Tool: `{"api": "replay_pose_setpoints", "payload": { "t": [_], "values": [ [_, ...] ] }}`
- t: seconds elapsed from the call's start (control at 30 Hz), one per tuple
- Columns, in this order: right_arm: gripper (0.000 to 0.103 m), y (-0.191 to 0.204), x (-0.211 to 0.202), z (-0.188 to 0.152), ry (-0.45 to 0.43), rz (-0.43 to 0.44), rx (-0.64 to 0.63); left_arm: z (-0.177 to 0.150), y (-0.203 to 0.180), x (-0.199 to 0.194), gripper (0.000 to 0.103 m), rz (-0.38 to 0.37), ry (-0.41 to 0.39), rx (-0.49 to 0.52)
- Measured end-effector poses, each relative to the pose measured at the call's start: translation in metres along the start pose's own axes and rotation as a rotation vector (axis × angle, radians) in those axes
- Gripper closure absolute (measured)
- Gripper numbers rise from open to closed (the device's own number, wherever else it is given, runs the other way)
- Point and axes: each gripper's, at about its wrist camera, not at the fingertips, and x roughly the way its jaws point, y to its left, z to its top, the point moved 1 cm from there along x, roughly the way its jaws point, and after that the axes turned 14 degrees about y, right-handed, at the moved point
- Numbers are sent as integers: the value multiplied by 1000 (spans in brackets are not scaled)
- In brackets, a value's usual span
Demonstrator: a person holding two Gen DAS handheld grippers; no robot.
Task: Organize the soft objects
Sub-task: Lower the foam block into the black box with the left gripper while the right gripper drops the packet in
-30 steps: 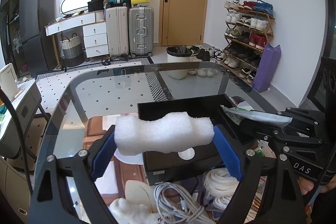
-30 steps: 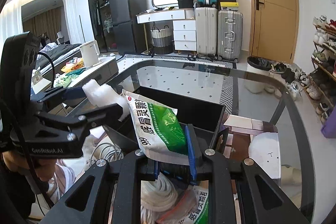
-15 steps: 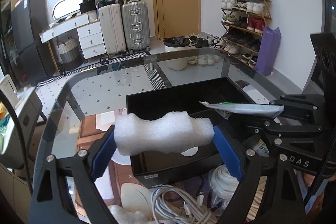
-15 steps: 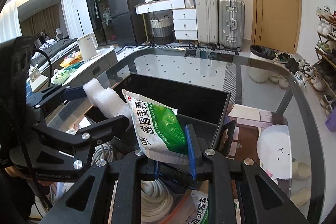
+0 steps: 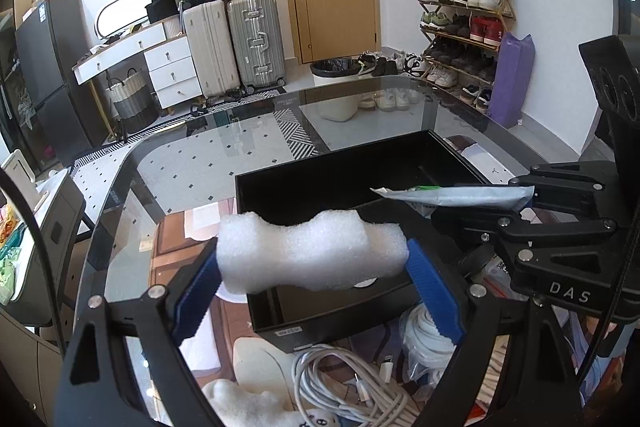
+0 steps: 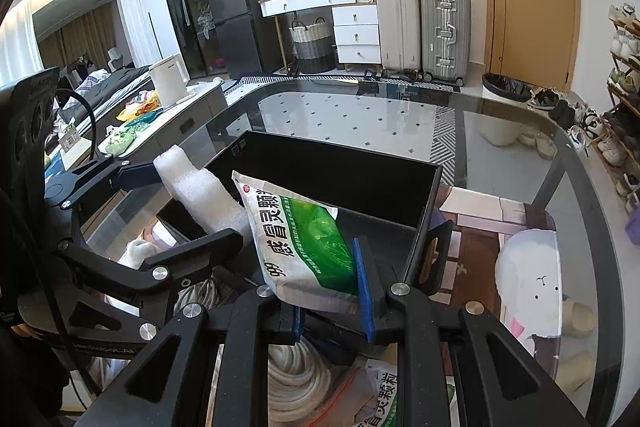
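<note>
A glass table [image 5: 192, 163] carries an open black box [image 5: 320, 183], coiled white cables [image 5: 340, 383] and foam pieces [image 5: 248, 403].

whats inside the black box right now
The black box looks bare inside where visible; the foam block and green sachet, held above, hide part of its floor.

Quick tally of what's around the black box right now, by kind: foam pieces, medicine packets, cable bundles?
Foam pieces: 2, one held, one on the table
Medicine packets: 2, one held, one on the table
Cable bundles: 2, thin white cables, coiled white cord
Total: 6
</note>
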Motion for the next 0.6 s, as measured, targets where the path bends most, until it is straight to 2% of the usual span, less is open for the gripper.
{"api": "replay_pose_setpoints", "payload": {
  "t": [0.3, 0.33, 0.37, 0.47, 0.53, 0.6],
  "values": [
    [80, 0, -1, -1, 1, 1, -4, 0, 3, -5, 13, -18, -10, -8],
    [77, 0, -2, -2, -9, 4, -10, 0, 4, -6, 12, -25, -11, -13],
    [68, 1, -6, -3, -25, 8, -20, 0, 5, -7, 12, -31, -13, -17],
    [57, 6, -16, -7, -60, -16, -36, -1, 8, -14, 11, -38, -28, -29],
    [55, 7, -25, -9, -76, -36, -39, -2, 9, -19, 5, -42, -28, -42],
    [44, 9, -33, -14, -91, -59, -41, -4, 12, -25, 0, -53, -38, -49]
  ]
}}
